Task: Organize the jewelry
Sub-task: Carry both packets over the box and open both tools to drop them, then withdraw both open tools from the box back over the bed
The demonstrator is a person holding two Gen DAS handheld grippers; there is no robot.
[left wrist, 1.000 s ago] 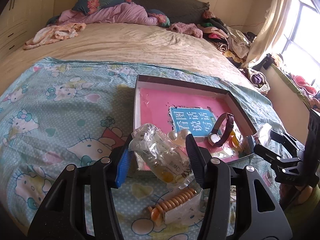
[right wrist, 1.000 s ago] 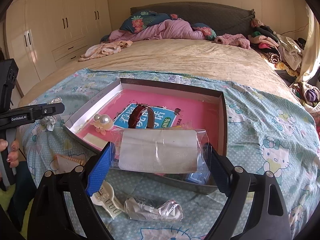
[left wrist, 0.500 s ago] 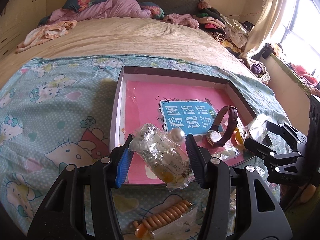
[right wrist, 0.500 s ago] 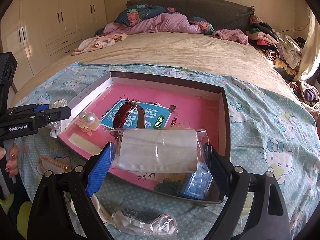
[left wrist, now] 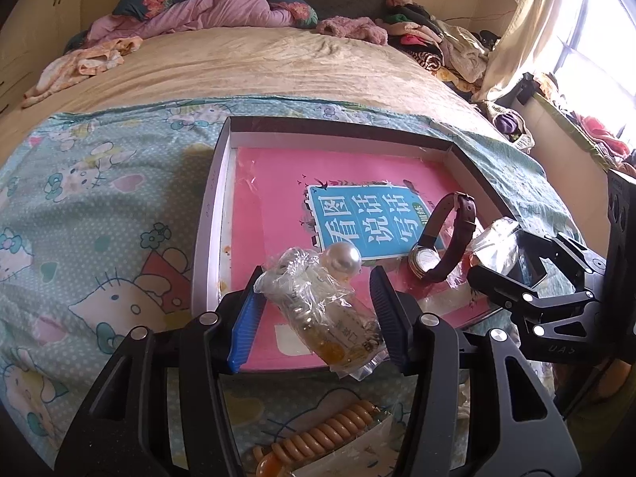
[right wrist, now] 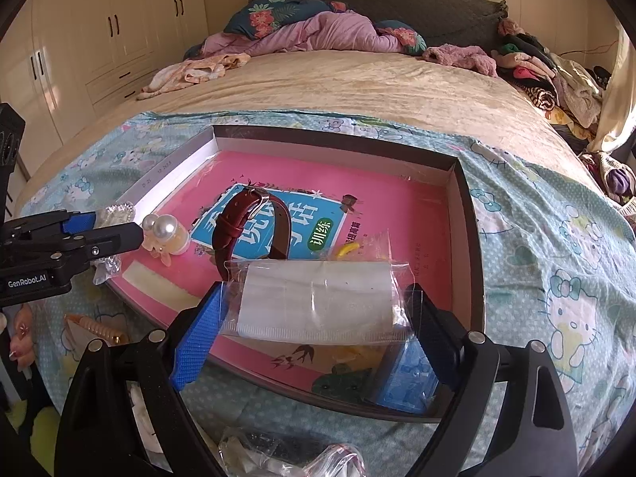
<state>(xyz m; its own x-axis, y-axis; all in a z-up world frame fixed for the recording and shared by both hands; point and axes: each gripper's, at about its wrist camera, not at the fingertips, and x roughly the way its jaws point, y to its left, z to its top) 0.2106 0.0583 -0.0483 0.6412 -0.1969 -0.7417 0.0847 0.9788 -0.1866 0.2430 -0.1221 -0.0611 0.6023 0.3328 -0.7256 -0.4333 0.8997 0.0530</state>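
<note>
Daylight is pouring in from the window point(left wrist: 596, 39), blowing it out white. Glare is shining off the clear bag point(right wrist: 318, 298). Fisheye is bending the bed point(right wrist: 357, 79) edges; black vignette is darkening corners. Focus is staying sharp.

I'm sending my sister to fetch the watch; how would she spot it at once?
On the bed sits a shallow grey box lined in pink. On its blue label stands the dark red leather-strap wristwatch, buckled into a loop, the only strapped item there.
</note>
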